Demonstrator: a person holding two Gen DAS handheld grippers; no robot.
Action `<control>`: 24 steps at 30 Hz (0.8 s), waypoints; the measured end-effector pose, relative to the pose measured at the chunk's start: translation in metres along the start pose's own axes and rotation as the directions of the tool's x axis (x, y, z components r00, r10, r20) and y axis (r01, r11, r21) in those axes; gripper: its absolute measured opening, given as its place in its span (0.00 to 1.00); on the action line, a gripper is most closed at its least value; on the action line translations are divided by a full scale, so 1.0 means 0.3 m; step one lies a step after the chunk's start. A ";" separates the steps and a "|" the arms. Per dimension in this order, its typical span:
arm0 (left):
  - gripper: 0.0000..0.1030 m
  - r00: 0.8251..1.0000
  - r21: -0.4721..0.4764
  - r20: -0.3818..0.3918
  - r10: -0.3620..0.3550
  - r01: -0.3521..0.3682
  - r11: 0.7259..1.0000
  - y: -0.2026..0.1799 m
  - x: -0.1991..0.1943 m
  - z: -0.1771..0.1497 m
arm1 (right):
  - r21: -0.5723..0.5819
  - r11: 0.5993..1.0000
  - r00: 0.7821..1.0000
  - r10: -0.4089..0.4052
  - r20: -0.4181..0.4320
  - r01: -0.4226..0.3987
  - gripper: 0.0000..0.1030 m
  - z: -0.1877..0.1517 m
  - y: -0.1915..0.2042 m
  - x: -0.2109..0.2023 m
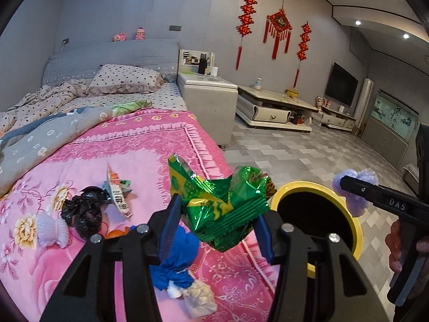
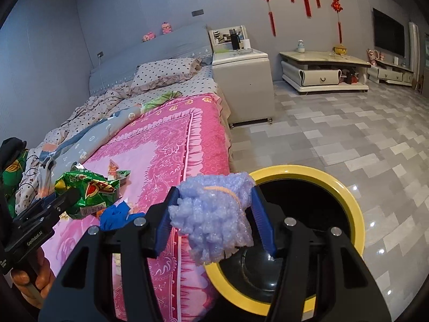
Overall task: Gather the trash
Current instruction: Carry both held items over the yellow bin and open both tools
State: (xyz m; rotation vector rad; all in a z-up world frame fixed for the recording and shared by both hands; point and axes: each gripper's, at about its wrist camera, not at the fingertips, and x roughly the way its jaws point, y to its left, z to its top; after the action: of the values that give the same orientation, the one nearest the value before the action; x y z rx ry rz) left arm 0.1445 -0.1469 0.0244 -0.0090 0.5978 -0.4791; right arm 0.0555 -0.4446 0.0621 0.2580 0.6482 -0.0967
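On the pink bedspread (image 1: 128, 145), trash is lying in a loose group near the foot-end corner beside the bin. Farthest left, a white foam net (image 1: 52, 228) is resting just beside a crumpled black bag (image 1: 83, 214), and a torn snack packet (image 1: 119, 190) is lying right behind that bag. Closer to the bed's edge, a blue glove (image 1: 177, 263) is touching a wad of white paper (image 1: 199, 295).

The left gripper (image 1: 217, 214) is hovering over that edge of the bed, its jaws clamping a crinkled green wrapper (image 1: 222, 204) clear of the bedspread, with the wrapper's right side reaching toward the bin's rim.

Right beside the bed, on the tiled floor (image 2: 348, 139), a yellow-rimmed bin (image 2: 346, 190) is standing upright with its dark mouth open.

The right gripper (image 2: 214, 214) is hanging over the bin's near-left rim, its jaws squeezing a ball of purple bubble wrap (image 2: 211, 217) bound with a rubber band (image 2: 225, 190). The ball is sitting partly above the bin's opening and partly above the bed's edge, touching neither as far as I can see.
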 end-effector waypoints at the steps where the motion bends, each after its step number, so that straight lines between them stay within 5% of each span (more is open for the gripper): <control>1: 0.47 1.000 0.010 -0.004 -0.012 0.012 1.000 -0.024 0.016 0.009 | 0.006 1.000 1.000 -0.007 0.003 0.007 0.51 0.005 -0.019 -0.007; 14: 0.47 0.986 0.061 -0.102 -0.131 0.137 0.989 -0.278 0.242 0.045 | 0.116 0.989 0.996 -0.093 0.011 0.091 0.52 0.064 -0.264 -0.030; 24: 0.48 0.960 0.008 -0.193 -0.201 0.207 0.978 -0.369 0.362 0.002 | 0.195 0.972 0.991 -0.127 -0.035 0.131 0.53 0.047 -0.384 0.025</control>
State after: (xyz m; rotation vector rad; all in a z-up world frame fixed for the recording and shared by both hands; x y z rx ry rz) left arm 0.1755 -0.2931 -0.0175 0.0021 0.7832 -0.6941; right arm 0.0503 -0.5595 0.0444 0.4089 0.6780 -0.2843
